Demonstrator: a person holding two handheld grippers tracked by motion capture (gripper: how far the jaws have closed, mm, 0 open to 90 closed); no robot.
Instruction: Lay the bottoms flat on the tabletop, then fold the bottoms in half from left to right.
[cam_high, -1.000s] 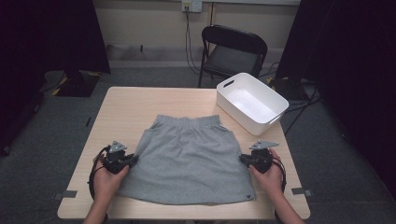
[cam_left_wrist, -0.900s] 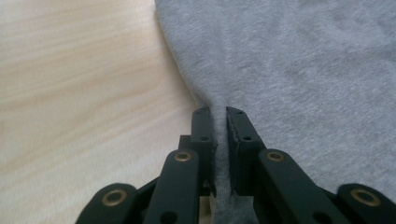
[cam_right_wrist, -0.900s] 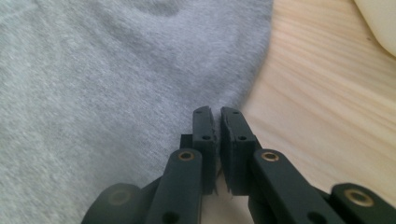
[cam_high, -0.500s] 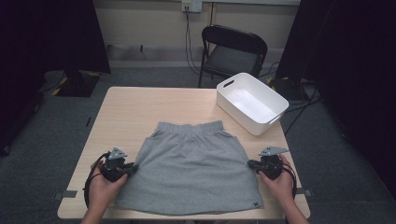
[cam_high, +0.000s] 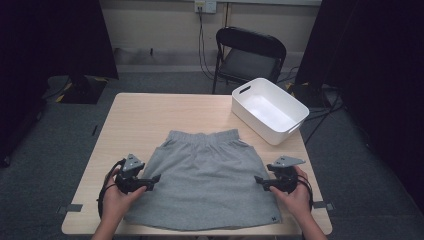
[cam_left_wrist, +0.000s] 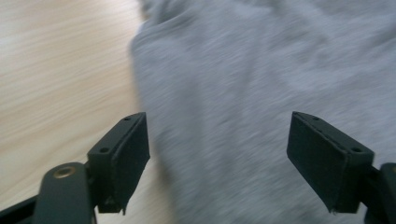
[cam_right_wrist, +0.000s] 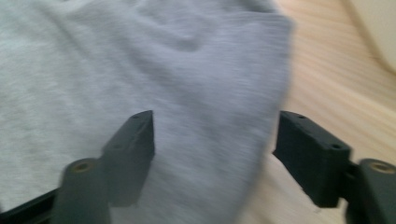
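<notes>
In the high view, a grey skirt is seen spread flat on the pale wooden worktop, waistband away from the person and hem toward the near edge. The left gripper is held at the skirt's left side edge and the right gripper at its right side edge. A white plastic bin, rectangular with rounded corners and cut-out handles, is set empty at the far right corner, apart from the skirt. A black folding chair is placed behind the worktop. The spreading appears done; any folding, or placing in the bin, is judged to remain.

In the left gripper view, the jaws have just been opening and are held wide apart, nothing pinched. The soft, slightly heathered knit is seen beyond and between them, its side edge lying on the wood grain near the left jaw.

In the right gripper view, the jaws have likewise just been opening and stand wide, the cloth released. The skirt's edge runs between them, with a faint ripple in the fabric, and bare wood is seen beside the right jaw.
</notes>
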